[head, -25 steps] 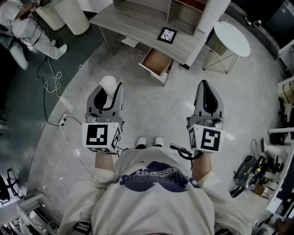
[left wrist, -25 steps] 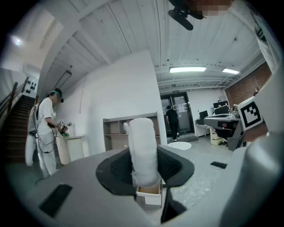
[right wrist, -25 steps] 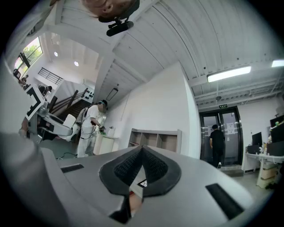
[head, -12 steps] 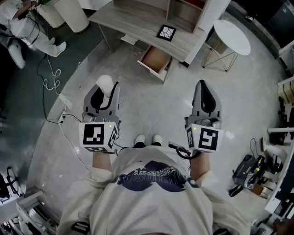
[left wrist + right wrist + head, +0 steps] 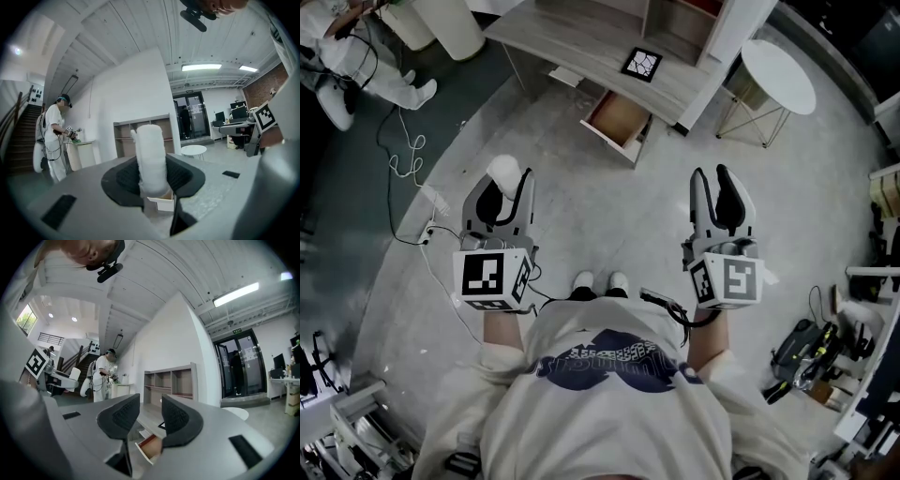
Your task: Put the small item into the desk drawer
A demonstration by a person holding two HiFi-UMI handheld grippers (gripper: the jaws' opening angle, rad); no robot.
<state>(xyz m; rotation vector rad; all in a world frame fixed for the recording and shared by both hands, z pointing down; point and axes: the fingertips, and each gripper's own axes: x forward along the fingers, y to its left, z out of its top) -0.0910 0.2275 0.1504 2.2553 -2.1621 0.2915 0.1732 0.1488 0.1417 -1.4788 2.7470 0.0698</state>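
Over bare floor, short of the desk: small item (image 5: 504,172) gripped, desk drawer (image 5: 619,122) open.
Head view: left gripper (image 5: 508,183) holds the white item, well apart from the drawer. Left gripper view: both pads press its sides. Right gripper view: right gripper (image 5: 150,408) is empty, its 2 jaws just opening; a second ago they were together.

Fuzzy, seemingly cloth roll (image 5: 151,159), pale wood-grain desk (image 5: 581,45), smooth floor (image 5: 609,211)
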